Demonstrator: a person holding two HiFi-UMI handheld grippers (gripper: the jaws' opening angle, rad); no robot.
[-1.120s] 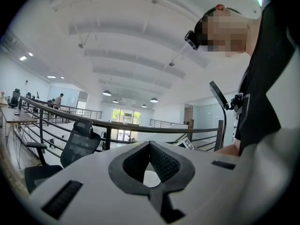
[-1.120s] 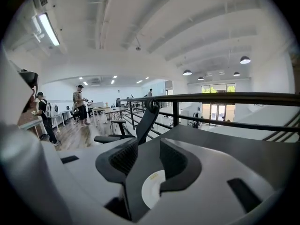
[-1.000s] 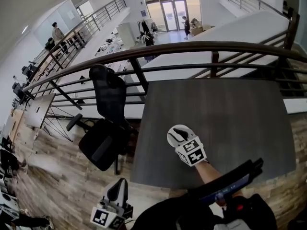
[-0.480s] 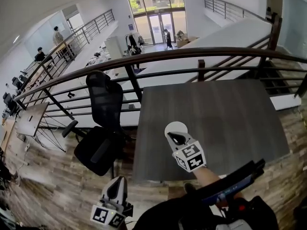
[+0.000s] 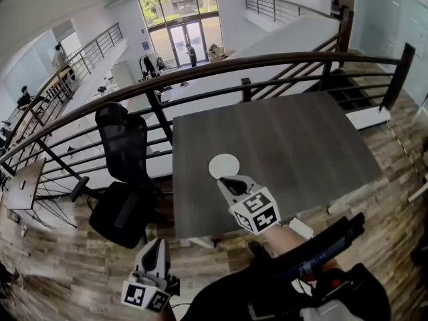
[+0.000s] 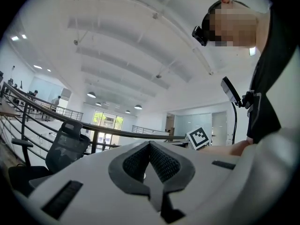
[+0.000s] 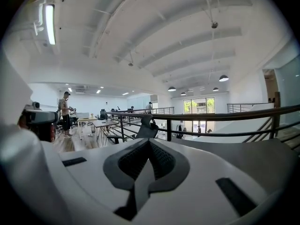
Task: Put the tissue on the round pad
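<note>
The right gripper (image 5: 226, 181) has drawn back toward the person since a second ago. The round pad (image 5: 224, 166), which was under its tip then, now lies bare on the table (image 5: 294, 146). It sits just beyond the tip at 12 o'clock, toward the table's 8 o'clock side. The tissue shows in no view.

Only the head view takes in the pad and both grippers together. The left gripper (image 5: 156, 247) hangs off the table at 7 o'clock of the right one, over the wooden floor (image 5: 60, 259). A black chair (image 5: 120, 146) stands at the table's 9 o'clock.

Only the gripper views show the jaws, and both pairs are clenched tip to tip with nothing between them. The left gripper view also catches the right gripper's marker cube (image 6: 200, 137). The right gripper view looks past the railing (image 7: 211, 116) to a person (image 7: 66, 112) standing at 9 o'clock.
</note>
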